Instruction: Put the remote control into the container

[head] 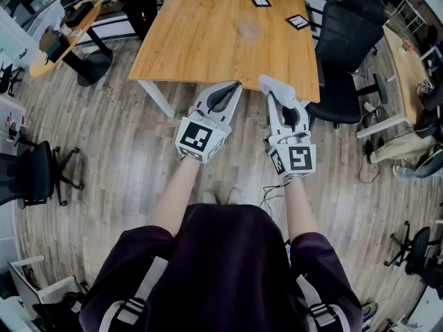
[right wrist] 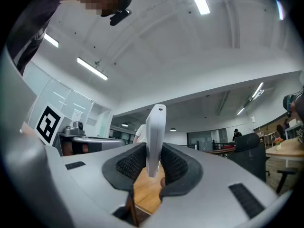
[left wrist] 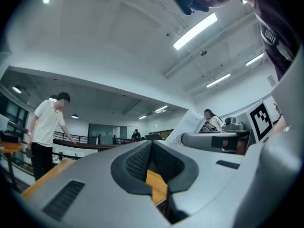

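Right tongs pinch remote low, upright; left tongs closed, empty. Risk: remote pivots, slips; no container in sight.

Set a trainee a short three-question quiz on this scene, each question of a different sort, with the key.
1. Multiple choice: what is the right gripper shut on?
A. a slim white plastic remote control
B. a black-framed card
C. nothing
2. True or false: the left gripper also has an object between its jaws.
3. Fill in the number: on the light wooden table lie ___ small black-framed square cards.

Key: 1 A; 2 false, its jaws are together with nothing between them; 3 two.
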{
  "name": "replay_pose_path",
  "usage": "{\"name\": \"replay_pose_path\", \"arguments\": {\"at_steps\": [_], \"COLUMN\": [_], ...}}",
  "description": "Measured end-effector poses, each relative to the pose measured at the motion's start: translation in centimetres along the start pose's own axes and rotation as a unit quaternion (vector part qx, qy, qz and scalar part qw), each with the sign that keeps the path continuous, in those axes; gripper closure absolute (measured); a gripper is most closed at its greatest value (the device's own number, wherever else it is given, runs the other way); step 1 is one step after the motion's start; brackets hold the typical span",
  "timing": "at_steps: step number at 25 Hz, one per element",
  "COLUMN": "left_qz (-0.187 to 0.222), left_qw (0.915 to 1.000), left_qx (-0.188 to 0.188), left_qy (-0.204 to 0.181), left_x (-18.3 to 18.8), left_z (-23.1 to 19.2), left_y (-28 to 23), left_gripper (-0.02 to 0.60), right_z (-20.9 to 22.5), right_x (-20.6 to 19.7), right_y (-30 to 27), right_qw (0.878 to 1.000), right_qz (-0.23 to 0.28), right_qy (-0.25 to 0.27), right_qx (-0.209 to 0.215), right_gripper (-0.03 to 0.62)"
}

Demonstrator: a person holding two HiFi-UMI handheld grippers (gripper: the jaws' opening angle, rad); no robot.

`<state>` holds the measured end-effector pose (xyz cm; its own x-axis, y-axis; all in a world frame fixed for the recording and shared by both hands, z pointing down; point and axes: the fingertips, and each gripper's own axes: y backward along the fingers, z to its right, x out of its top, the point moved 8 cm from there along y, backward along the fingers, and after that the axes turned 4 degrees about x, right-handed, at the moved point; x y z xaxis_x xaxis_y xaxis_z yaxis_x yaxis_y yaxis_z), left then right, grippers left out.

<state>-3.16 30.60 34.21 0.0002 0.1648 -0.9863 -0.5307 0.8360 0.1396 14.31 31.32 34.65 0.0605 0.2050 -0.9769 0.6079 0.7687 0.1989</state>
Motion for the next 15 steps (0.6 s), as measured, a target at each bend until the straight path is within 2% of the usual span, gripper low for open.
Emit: {"name": "replay_pose_path", "arguments": {"at_steps": [8, 15], "left_qz": [-0.008, -0.011], "left_qw": [1.0, 0.9997], "left_qx": [0.001, 0.014], "left_qy": [-0.004, -0.018], "left_x": [-0.3, -0.6], "left_z": [2.2, 2.2], "left_y": [-3.2, -5.3], "left_gripper": [0.569, 0.569], "right_z": [3.9, 6.1], "right_x": [-0.6, -1.8], "right_y": [1.0, 0.2], "right_qw": [1.0, 1.0], "right_qz": [0.001, 0.004], "right_qy": [-0.01, -0.018], "right_qx": [0.003, 0.016], "right_gripper": [0.485, 0.485]}}
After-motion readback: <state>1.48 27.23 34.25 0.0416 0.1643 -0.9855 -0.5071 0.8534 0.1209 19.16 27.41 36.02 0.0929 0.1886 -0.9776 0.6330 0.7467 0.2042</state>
